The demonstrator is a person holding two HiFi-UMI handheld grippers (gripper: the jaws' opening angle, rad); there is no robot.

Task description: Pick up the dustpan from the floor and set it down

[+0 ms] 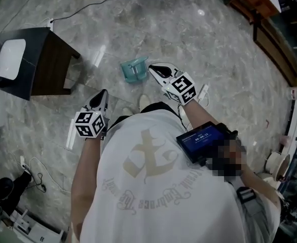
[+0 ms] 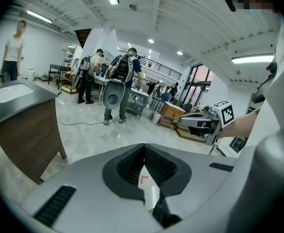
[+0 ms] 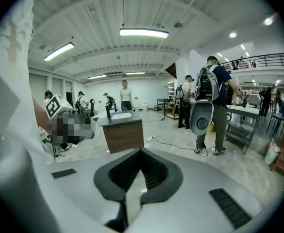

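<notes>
In the head view the dustpan (image 1: 134, 70) lies on the grey marbled floor ahead of the person's shoes (image 1: 145, 102). It sits just left of the tip of the right gripper (image 1: 152, 69) and well ahead of the left gripper (image 1: 102, 96). A dark cabinet (image 1: 51, 65) with a white basin stands to the left, a white strip (image 1: 98, 55) lies beside it, and a cable (image 1: 82, 8) runs across the floor beyond. The dustpan is teal, with a raised rim.

In the left gripper view the jaws meet on nothing. Beyond them are the cabinet and people with backpacks (image 2: 123, 79).

In the right gripper view the jaws are likewise pressed together and empty, pointing towards the cabinet.
</notes>
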